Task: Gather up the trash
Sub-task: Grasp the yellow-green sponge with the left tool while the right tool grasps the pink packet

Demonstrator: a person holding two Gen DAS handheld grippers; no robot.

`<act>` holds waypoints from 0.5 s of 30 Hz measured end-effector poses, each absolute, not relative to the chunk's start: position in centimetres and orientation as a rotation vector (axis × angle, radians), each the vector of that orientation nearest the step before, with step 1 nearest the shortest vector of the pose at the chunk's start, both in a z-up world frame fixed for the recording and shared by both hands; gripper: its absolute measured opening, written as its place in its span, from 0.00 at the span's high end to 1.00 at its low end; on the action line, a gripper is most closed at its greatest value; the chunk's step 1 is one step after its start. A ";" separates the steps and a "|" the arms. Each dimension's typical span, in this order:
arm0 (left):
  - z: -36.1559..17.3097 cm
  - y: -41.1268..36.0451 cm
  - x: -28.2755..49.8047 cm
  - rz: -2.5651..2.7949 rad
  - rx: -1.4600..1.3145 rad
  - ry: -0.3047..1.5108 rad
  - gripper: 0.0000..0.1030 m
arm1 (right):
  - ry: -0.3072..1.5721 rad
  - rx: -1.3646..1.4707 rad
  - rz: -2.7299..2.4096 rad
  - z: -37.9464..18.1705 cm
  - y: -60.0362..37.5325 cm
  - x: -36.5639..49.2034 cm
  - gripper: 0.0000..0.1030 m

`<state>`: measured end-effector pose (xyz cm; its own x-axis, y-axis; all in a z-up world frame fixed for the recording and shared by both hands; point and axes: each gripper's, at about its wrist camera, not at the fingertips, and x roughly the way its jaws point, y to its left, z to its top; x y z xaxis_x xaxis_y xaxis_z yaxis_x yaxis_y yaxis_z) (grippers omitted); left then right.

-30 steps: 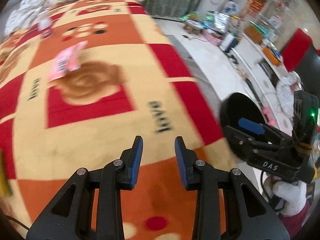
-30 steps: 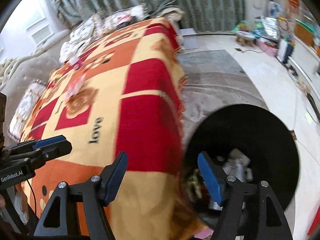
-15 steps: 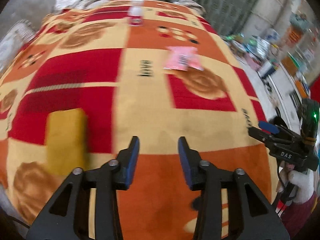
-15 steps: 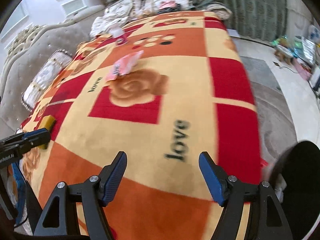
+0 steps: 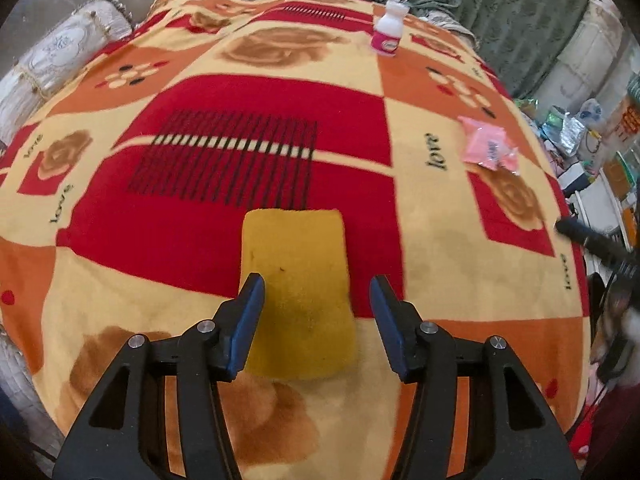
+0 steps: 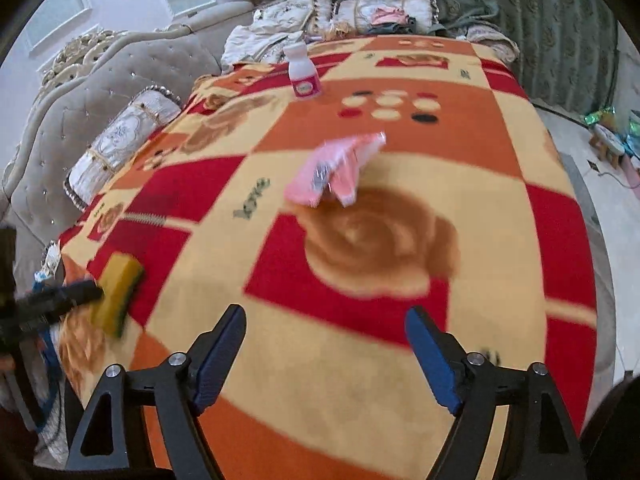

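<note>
L gripper (image 5: 317,312) w/ fingers spread wide, straddling yellow sponge (image 5: 298,292) on blanket (image 5: 224,176), contact unclear; R gripper (image 6: 326,354) wide apart, empty, pink wrapper (image 6: 334,170) at 12 o'clock, bottle (image 6: 304,72) beyond.

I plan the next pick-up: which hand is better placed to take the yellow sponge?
Left. The left tongs are open with the yellow sponge right between the fingers. The right tongs, also open, face the pink wrapper, far from the sponge.

Sponge (image 5: 298,296) sits near on the blanket (image 5: 440,256). Wrapper (image 5: 489,148) is off right, bottle (image 5: 387,34) way far back.
</note>
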<state>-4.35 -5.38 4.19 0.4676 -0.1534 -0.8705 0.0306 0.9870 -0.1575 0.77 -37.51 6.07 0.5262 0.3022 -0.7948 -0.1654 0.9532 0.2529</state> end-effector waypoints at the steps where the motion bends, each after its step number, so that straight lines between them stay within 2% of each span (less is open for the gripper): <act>1: 4.1 -5.2 -4.3 -0.110 -0.125 1.076 0.48 | 0.977 0.152 0.278 6.2 -37.4 1.5 0.16; 3: 3.9 -5.3 -4.1 -0.117 -0.117 1.069 0.45 | 0.974 0.158 0.272 6.6 -37.0 3.6 0.15; 5: 3.8 -5.4 -4.0 -0.127 -0.116 1.058 0.37 | 0.979 0.164 0.268 6.7 -36.6 5.5 0.15; 7: 3.6 -5.5 -4.0 -0.131 -0.118 1.053 0.35 | 0.988 0.155 0.251 6.5 -36.1 7.6 0.14; 15: 2.8 -3.3 -3.2 -0.073 -0.149 1.057 0.34 | 1.047 0.113 0.163 3.8 -33.6 15.3 0.14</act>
